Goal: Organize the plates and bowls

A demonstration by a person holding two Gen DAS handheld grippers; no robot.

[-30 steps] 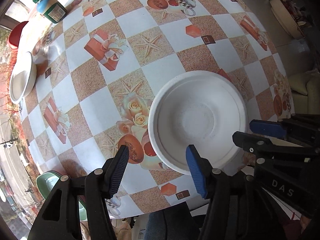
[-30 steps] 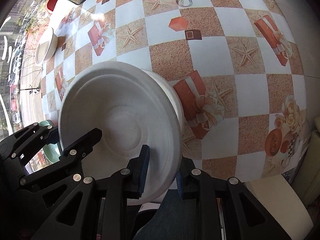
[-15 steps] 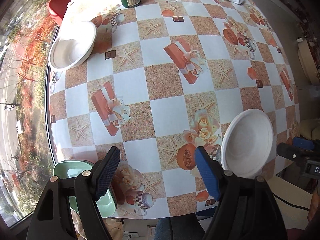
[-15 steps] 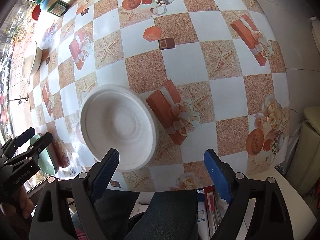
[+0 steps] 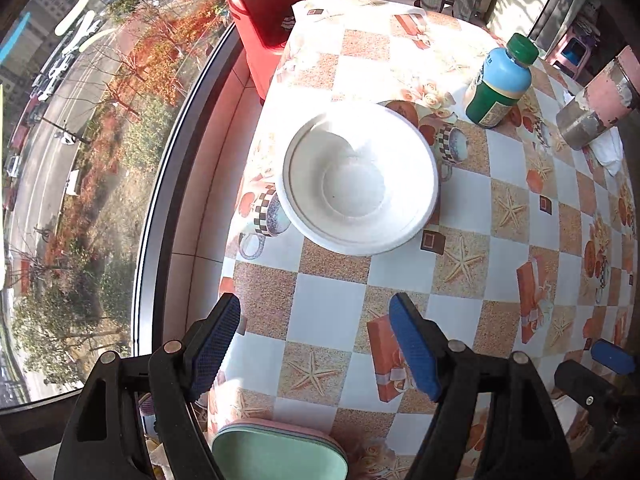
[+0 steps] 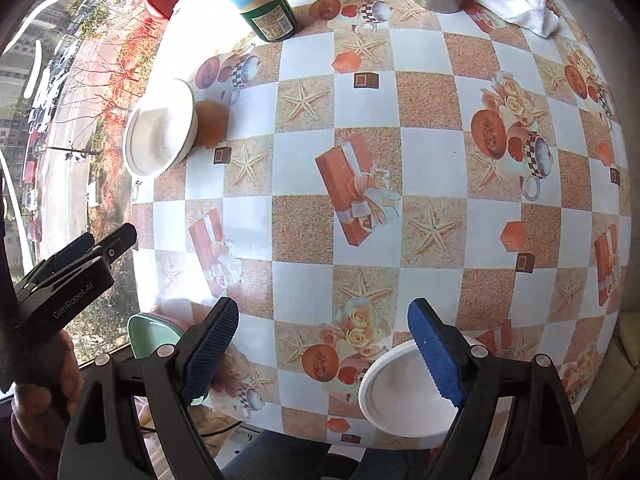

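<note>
A white bowl (image 5: pixel 356 180) sits near the table's window-side edge, a little ahead of my left gripper (image 5: pixel 316 340), which hovers open and empty above the tablecloth. The right wrist view shows that same bowl (image 6: pixel 160 132) far off to the left. A stack of white bowls (image 6: pixel 404 396) rests at the table's near edge, partly behind the right finger of my right gripper (image 6: pixel 324 344), which is open, empty and raised above the table. A green plate (image 5: pixel 280 456) on a pink one lies at the near edge. My left gripper (image 6: pixel 108 240) also shows at the left in the right wrist view.
A green-capped bottle (image 5: pixel 500 84), a metal tin (image 5: pixel 596 112) and a white cloth (image 5: pixel 608 152) stand at the far side. A red bin (image 5: pixel 264 12) is beyond the table by the window. A hand (image 6: pixel 40 380) holds the left gripper. The patterned tablecloth (image 6: pixel 428 100) covers the table.
My right gripper let go of the white plate onto the bowl, opened wide and drew back. My left gripper swung left, rolling, from that stack to the far white bowl by the window.
</note>
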